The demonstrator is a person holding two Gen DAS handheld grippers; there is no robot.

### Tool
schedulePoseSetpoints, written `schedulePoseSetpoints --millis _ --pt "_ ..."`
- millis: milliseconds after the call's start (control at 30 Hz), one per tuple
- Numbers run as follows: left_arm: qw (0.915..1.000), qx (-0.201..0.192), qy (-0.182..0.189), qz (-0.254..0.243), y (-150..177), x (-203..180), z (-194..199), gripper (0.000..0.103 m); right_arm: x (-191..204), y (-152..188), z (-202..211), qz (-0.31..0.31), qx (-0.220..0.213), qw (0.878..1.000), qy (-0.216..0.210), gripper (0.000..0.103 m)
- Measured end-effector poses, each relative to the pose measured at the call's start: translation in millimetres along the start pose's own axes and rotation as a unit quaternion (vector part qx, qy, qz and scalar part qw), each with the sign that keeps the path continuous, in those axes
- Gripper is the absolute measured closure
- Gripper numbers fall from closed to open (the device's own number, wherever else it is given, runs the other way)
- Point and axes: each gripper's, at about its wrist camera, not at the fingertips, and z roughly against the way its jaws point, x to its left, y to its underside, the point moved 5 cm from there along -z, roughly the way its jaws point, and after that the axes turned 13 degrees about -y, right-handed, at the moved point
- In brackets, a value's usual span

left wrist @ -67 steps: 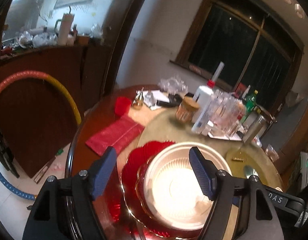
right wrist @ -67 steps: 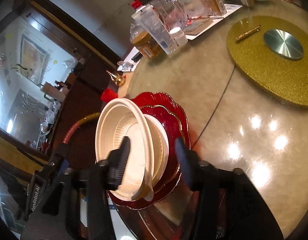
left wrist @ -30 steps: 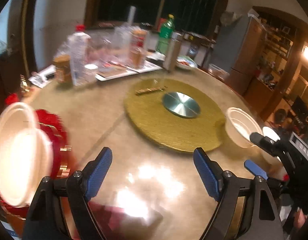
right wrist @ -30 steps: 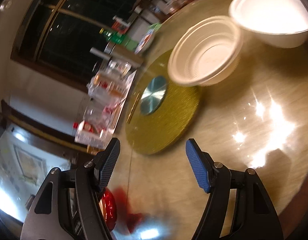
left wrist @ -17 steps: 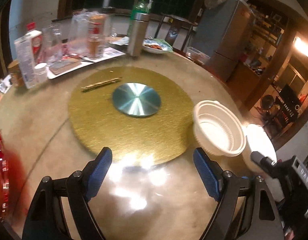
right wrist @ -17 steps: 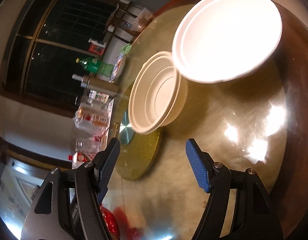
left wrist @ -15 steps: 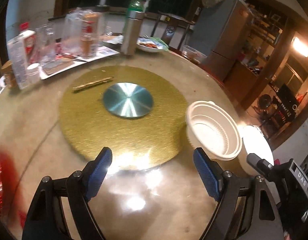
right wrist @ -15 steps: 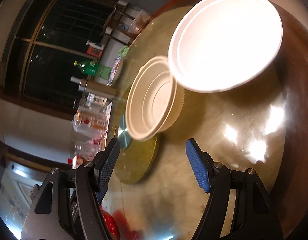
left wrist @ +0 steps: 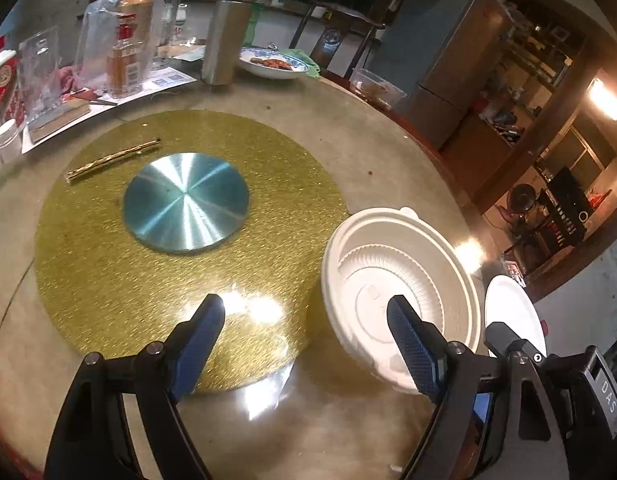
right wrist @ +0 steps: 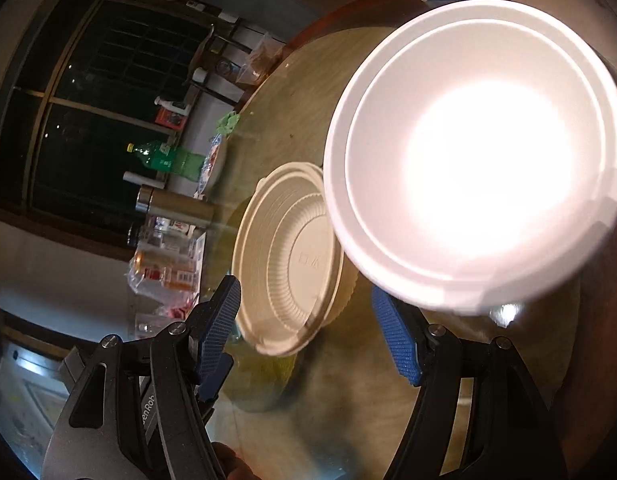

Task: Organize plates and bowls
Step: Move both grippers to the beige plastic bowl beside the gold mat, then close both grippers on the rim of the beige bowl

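Both claws have swung away from the red plates toward the ribbed bowl [left wrist: 396,292], which sits on the counter [left wrist: 368,148] just beside the gold mat [left wrist: 180,248]. Left claw [left wrist: 308,344] and right claw [right wrist: 308,324] gape wide, holding nothing. Beside the ribbed bowl, the smooth bowl [right wrist: 476,152] sits near the counter's edge; a careless nudge could tip it off. Glare washes out its interior.
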Motion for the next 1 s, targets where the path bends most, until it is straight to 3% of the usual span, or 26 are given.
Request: schedulePoseSetpoints --millis 333,533,567,600,633,700,800,1000 --pt "0.9996 0.009 -0.012 -0.023 1 -19 -21 0.021 -4 -6 -17 0.013 0.007 1.0 0.022 0.034" --pt "0.9992 0.013 -0.02 -0.033 3 -24 -28 0.023 -11 -6 -23 0.021 0.018 0.999 0.043 0.059" --pt "0.9991 0.012 -0.021 -0.036 4 -25 -29 0.026 -12 -5 -24 0.022 0.021 0.999 0.045 0.067" --pt "0.9988 0.01 -0.024 -0.041 4 -27 -29 0.035 -12 -5 -25 0.023 0.022 0.998 0.047 0.073" --pt "0.9983 0.009 -0.031 -0.049 5 -28 -30 0.048 -13 -4 -24 0.025 0.022 0.998 0.05 0.075" --pt "0.9974 0.018 -0.037 -0.059 6 -29 -35 0.066 -13 -4 -24 0.03 0.022 0.998 0.052 0.084" --pt "0.9961 0.018 -0.048 -0.072 9 -28 -37 0.084 -9 -1 -25 0.042 0.027 0.997 0.053 0.088" --pt "0.9941 0.0 -0.069 -0.084 9 -18 -30 0.087 -4 6 -29 0.059 0.041 0.996 0.057 0.09"
